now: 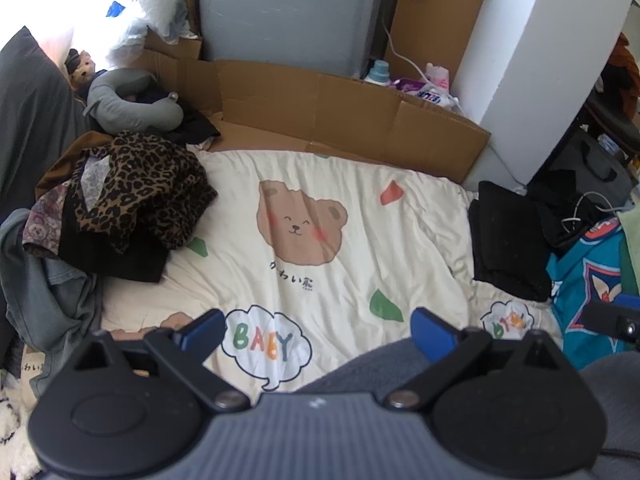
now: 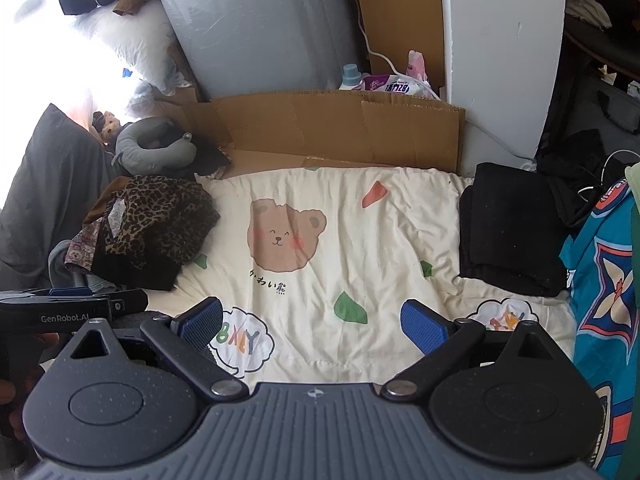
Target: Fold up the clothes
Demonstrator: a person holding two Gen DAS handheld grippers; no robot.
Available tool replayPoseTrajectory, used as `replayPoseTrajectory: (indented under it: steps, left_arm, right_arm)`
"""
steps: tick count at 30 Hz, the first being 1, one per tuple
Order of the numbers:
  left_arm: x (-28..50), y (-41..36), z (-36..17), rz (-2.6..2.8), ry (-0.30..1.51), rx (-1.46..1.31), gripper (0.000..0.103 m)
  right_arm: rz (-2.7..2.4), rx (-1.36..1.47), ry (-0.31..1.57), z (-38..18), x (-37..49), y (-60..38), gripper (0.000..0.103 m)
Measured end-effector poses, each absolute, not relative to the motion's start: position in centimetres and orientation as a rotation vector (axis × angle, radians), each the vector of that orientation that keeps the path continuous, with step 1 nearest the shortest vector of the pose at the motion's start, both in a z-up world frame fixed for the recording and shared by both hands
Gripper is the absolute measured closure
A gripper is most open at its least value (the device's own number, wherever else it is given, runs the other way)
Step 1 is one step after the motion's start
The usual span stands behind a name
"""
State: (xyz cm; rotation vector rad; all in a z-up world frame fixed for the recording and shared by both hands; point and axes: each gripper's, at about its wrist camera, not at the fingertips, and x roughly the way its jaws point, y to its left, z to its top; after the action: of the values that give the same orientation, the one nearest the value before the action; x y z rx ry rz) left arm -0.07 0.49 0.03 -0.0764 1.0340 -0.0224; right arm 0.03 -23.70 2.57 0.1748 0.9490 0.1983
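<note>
Currently: L gripper [image 1: 318, 330] jaws apart, empty | R gripper [image 2: 312, 320] same | unfolded pile [image 1: 136, 200] at blanket [image 1: 360, 240] left edge | folded black stack [image 2: 512, 228] at right edge.

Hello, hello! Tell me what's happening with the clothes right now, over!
Left tool open, empty. Right tool open, empty. Clothes pile unfolded at left; black folded stack at right. Blanket between them, nothing in the way.

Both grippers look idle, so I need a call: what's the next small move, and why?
Probably reach the left gripper toward the leopard-print garment atop the unfolded pile. Both grippers are open and empty, the right gripper too, the blanket centre is bare, and the black garment already lies folded at right.
</note>
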Motion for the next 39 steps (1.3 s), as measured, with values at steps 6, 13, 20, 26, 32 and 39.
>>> replayPoseTrajectory:
  steps: [6,13,20,26,32,39]
  left_arm:
    - [-0.22,0.24,0.09,-0.018,1.025,-0.052,0.003]
    - [-0.27,0.36,0.11,-0.021,1.028,-0.059,0.003]
    - [-0.23,0.14,0.16,-0.017,1.027,-0.061,0.003]
    - [-0.24,0.23,0.13,-0.018,1.025,-0.060,0.003]
    - [-0.18,0.40,0.12,-0.021,1.030,-0.065,0.003]
    - [-0.30,0.60,0.13,0.008,1.031,-0.091,0.003]
  right_arm:
    - [0.201,0.175,0.950,2.55,0.01,-23.68,0.004]
    - [0.198,0.185,0.948,2.64,-0.02,-23.77,0.004]
    - [0.188,0.183,0.942,2.66,-0.05,-23.76,0.004]
    - [0.182,0.179,0.942,2.59,-0.14,-23.73,0.004]
    - [0.188,0.172,0.928,2.65,-0.30,-23.79,0.004]
    - [0.185,0.150,0.936,2.68,-0.19,-23.29,0.004]
